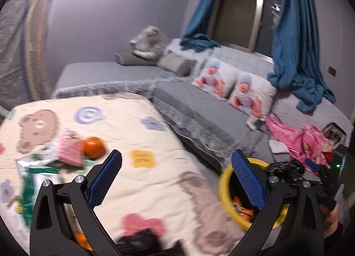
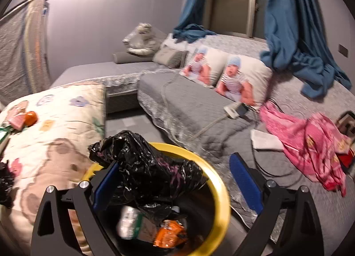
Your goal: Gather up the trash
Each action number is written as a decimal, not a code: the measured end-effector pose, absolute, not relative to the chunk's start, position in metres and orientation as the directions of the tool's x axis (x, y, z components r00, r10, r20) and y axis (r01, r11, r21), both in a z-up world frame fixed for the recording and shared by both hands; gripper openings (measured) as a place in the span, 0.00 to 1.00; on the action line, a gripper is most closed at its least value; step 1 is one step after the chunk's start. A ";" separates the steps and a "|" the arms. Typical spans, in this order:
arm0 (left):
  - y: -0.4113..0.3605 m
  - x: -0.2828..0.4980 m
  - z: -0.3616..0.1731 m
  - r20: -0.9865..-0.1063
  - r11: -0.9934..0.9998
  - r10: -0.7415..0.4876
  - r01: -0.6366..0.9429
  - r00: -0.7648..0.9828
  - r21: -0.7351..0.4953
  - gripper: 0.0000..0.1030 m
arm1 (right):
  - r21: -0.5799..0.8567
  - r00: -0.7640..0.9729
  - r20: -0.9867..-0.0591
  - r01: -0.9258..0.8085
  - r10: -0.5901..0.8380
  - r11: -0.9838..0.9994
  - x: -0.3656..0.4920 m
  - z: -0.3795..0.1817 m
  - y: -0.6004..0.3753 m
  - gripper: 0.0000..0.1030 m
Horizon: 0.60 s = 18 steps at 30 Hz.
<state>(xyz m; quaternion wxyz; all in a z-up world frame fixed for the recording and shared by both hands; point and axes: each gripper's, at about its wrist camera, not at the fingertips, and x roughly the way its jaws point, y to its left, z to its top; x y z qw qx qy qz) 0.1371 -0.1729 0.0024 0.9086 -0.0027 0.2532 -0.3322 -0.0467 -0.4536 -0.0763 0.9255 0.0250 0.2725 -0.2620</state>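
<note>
Both hand-held grippers (image 1: 176, 180) (image 2: 175, 185) angled downward, jaws apart.

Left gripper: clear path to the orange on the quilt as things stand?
Probably yes. The left gripper is open and empty, and the orange sits exposed on the quilt up and left of its fingers. The pink wrapper touches the orange's left side and may get caught too.

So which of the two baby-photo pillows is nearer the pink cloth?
The right-hand baby-photo pillow; its lower corner nearly meets the pink cloth, while the other pillow lies farther left.
</note>
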 end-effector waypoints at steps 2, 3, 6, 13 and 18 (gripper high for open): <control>-0.146 0.141 0.006 -0.453 0.809 -0.569 0.566 0.686 -0.159 0.92 | -0.097 0.743 -0.505 0.458 -0.440 0.884 -0.041 -0.072 -0.440 0.88; -0.134 0.143 0.007 -0.456 0.826 -0.546 0.544 0.703 -0.151 0.92 | -0.101 0.745 -0.504 0.451 -0.437 0.887 -0.038 -0.071 -0.436 0.88; -0.093 0.151 0.007 -0.467 0.870 -0.480 0.471 0.742 -0.147 0.92 | -0.107 0.732 -0.513 0.465 -0.449 0.879 -0.027 -0.073 -0.435 0.88; -0.038 0.149 0.003 -0.467 0.908 -0.415 0.385 0.781 -0.163 0.92 | -0.082 0.699 -0.555 0.493 -0.451 0.866 -0.020 -0.075 -0.447 0.88; -0.021 0.147 -0.003 -0.465 0.920 -0.391 0.351 0.794 -0.174 0.92 | -0.087 0.689 -0.565 0.498 -0.454 0.863 -0.025 -0.073 -0.451 0.91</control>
